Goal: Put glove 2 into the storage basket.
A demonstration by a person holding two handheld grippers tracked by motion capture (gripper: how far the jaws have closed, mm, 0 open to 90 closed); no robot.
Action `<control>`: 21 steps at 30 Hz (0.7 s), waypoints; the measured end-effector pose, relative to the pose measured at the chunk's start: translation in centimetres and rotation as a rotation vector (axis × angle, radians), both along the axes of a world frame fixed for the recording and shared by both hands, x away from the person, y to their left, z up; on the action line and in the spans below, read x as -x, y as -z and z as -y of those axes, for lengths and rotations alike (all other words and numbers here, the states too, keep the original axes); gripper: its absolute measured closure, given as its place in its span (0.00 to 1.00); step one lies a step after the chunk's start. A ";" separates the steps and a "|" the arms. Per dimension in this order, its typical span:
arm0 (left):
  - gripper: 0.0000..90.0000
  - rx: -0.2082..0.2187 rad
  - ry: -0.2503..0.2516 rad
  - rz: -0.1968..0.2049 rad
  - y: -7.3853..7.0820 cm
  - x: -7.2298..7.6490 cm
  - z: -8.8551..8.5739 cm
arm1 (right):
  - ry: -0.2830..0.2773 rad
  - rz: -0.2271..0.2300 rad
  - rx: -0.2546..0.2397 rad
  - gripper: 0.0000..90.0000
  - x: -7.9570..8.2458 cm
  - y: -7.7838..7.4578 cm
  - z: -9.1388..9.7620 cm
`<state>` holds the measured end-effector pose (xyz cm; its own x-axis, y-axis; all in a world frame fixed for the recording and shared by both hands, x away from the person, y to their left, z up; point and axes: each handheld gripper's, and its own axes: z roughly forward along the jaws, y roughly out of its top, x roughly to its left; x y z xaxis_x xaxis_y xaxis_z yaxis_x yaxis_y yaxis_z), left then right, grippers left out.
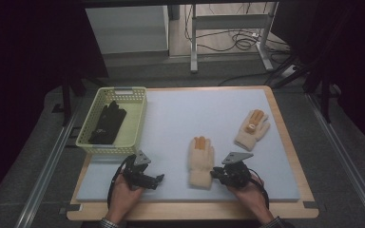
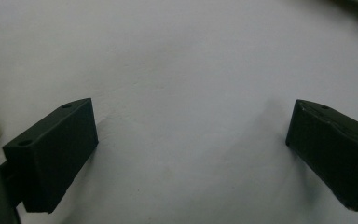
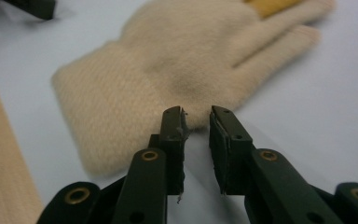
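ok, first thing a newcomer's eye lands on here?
Two cream gloves with orange fingers on the pale blue mat: the near glove lies just ahead of the right gripper, the far glove toward the right edge. Then the black gloves in the yellow-green basket, far left.

In the right gripper view, the cream glove (image 3: pixel 168 79) is blurred, its fingertips cut off at the upper right.
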<state>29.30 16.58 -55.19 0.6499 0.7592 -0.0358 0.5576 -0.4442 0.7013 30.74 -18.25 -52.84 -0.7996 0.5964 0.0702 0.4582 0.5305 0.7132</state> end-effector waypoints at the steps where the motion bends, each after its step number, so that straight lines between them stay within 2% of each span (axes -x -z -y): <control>1: 0.02 0.000 0.000 0.000 0.0 0.0 0.0 | -0.015 0.003 0.004 0.80 0.1 0.0 -0.4; 3: 0.03 0.000 0.000 0.000 0.0 0.0 0.0 | -0.026 0.018 0.017 0.79 0.2 -0.2 -0.6; 5: 0.02 0.000 0.000 0.000 0.0 0.0 0.0 | -0.013 0.031 0.014 0.77 -0.1 -0.5 -0.3; 21: 0.02 0.000 0.000 0.000 0.0 0.0 0.0 | 0.215 0.077 0.010 0.69 -4.3 -2.6 7.0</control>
